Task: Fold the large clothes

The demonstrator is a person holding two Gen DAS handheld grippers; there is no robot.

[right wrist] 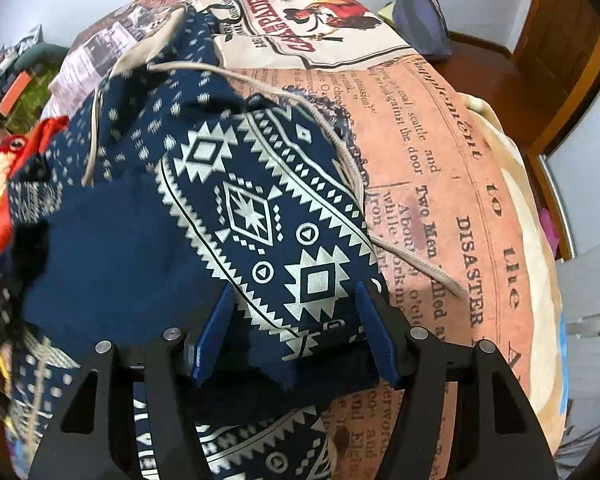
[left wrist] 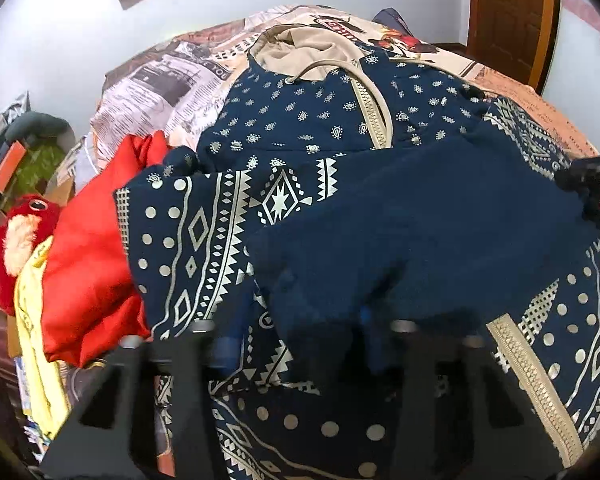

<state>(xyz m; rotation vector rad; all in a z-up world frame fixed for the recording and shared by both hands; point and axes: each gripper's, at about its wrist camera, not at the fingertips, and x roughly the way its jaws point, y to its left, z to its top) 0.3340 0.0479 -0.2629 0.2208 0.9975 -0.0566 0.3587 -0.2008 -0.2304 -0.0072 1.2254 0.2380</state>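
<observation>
A large navy hooded jacket (left wrist: 340, 128) with silver tribal print, beige hood lining and a beige zipper lies spread on the bed. In the left wrist view a plain navy flap (left wrist: 420, 232) is folded over my left gripper (left wrist: 300, 336); its blue fingers are mostly hidden under the cloth, so I cannot tell how they stand. In the right wrist view my right gripper (right wrist: 296, 320) is open, its blue fingers (right wrist: 216, 324) on either side of a patterned sleeve (right wrist: 260, 208) that lies between them. A beige drawstring (right wrist: 380, 208) trails over the sheet.
The bed has a newspaper-print sheet (right wrist: 440, 152). A red garment (left wrist: 88, 248), a yellow cloth (left wrist: 36, 320) and a red plush toy (left wrist: 16, 232) lie at the left. A wooden door (left wrist: 512, 12) stands at the back right. A dark cap (right wrist: 420, 20) lies at the far edge.
</observation>
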